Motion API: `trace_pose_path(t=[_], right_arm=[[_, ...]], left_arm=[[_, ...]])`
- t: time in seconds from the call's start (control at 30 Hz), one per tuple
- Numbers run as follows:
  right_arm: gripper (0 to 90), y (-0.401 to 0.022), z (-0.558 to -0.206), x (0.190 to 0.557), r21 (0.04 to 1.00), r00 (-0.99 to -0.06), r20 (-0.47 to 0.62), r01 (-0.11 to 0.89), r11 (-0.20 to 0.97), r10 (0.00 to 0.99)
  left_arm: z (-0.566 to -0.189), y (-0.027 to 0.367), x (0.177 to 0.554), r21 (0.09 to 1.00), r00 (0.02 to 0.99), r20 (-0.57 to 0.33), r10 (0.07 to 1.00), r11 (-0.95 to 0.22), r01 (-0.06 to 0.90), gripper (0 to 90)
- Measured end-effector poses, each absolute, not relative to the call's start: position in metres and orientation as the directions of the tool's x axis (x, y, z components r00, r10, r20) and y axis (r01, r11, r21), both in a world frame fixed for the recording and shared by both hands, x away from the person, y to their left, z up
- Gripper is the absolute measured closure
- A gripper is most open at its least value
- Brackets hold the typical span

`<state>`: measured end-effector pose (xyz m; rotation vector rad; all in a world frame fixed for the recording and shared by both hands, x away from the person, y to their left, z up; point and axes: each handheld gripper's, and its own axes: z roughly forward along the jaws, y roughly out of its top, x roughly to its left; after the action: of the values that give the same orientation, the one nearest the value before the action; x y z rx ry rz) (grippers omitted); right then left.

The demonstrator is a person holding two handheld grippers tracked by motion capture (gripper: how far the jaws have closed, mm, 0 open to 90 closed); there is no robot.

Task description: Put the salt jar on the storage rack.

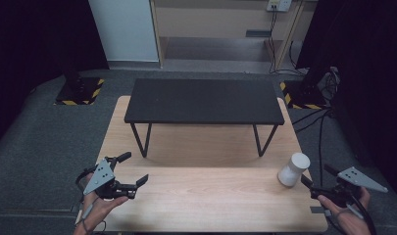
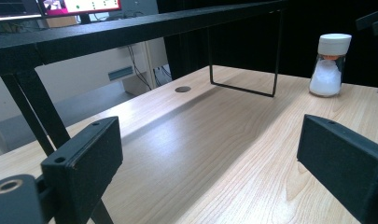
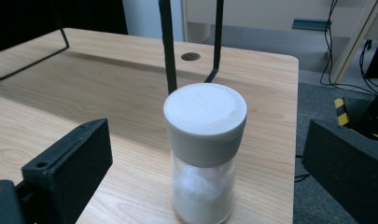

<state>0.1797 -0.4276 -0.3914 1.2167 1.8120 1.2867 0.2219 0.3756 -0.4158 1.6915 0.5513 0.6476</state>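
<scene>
A white-lidded jar (image 1: 293,169) of white powder stands upright at the wooden table (image 1: 206,196)'s 3 o'clock edge; right gripper (image 1: 317,182) just beside it at 5 o'clock, jaws apart, nothing clamped; black metal stand (image 1: 204,101) at 12 o'clock; left gripper (image 1: 132,171) at 8 o'clock, jaws apart, empty.

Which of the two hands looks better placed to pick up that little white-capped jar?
The right. In the right gripper view the jar stands upright just ahead, between the right gripper's open jaws, not yet touched. From above, the left gripper, also open, sits at the table's far side, well away from the jar.
</scene>
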Motion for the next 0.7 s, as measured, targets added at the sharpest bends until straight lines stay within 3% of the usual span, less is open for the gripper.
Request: trace_pose_path(t=[0.7], right_arm=[[8.1, -0.414, -0.416, 0.229, 0.925, -0.398, 0.024, 0.357, 0.131, 0.917]], left_arm=[[-0.416, 0.376, 0.223, 0.978, 0.735, 0.123, 0.667, -0.206, 0.023, 5.5]])
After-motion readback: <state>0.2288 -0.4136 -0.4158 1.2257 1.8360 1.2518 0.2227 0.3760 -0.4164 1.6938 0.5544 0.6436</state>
